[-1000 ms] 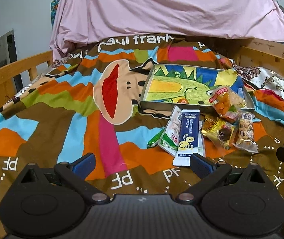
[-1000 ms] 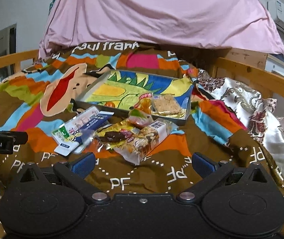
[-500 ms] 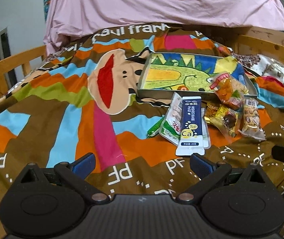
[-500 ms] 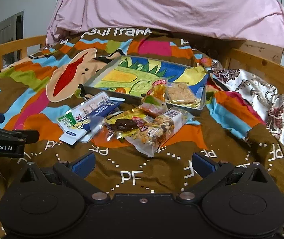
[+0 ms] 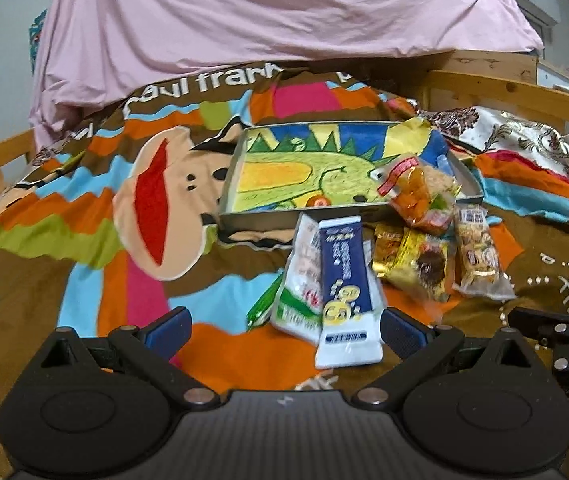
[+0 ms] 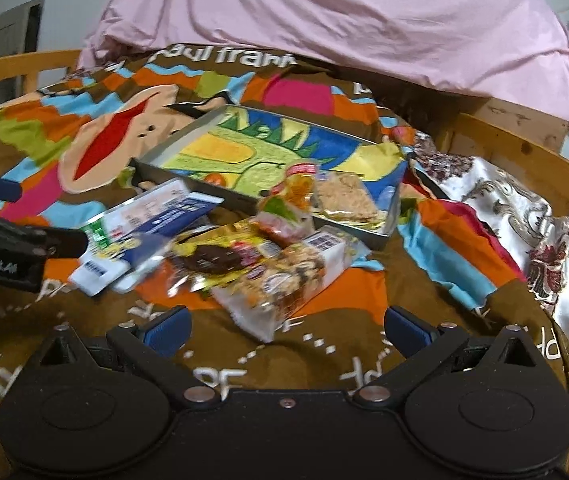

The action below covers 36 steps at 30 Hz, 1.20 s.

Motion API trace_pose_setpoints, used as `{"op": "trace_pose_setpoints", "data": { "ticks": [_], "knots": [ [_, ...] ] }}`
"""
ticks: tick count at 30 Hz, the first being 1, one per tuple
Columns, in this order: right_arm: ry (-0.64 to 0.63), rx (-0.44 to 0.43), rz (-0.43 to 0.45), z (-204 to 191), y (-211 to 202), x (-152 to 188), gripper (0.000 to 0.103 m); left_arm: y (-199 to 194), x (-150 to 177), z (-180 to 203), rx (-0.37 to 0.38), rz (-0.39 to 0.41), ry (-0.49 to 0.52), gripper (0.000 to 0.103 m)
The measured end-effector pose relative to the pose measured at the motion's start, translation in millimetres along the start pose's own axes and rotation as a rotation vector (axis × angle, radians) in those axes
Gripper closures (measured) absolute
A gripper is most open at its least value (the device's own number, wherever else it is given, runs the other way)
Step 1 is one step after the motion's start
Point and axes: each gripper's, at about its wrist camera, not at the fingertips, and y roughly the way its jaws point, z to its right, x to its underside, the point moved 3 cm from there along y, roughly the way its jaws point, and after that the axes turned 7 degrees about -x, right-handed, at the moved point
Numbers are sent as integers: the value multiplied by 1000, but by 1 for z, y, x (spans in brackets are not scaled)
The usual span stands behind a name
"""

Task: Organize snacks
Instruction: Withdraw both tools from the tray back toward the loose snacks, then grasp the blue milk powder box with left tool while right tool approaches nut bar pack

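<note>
Both tongs are closer in on the snack pile than a second ago. Left tongs (image 5: 284, 330): the blue sachet (image 5: 346, 292), formerly well ahead of the right-hand finger, now has its near end level with the tips, just inside that finger. Right tongs (image 6: 286, 330): the nut bar (image 6: 284, 286), earlier well ahead, now reaches down between the fingertips. Left tongs loom larger at the right view's left edge.

Snack packets (image 5: 412, 256) lie on blanket (image 5: 64, 280) just before tray (image 5: 268, 216), w/ one in tray.
</note>
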Motion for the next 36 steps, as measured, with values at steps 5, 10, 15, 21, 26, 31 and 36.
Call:
{"op": "trace_pose_setpoints", "data": {
  "ticks": [5,10,15,21,26,31,36],
  "knots": [
    [40,44,22,13,13,-6,1,13,-8,5,56,32,1,1],
    [66,65,31,20,26,-10,1,25,-15,14,123,61,16,1],
    [106,79,40,25,36,-16,1,40,-14,18,212,35,16,5],
    [133,89,37,29,43,-16,1,50,-11,19,271,7,-4,13],
    [124,72,38,25,45,-16,1,57,-11,16,311,-22,-40,26],
    [114,59,33,22,47,-15,1,63,-13,6,351,-48,-120,32],
    [117,52,32,21,51,-16,1,72,-12,-8,356,-90,-215,34]
  ]
}}
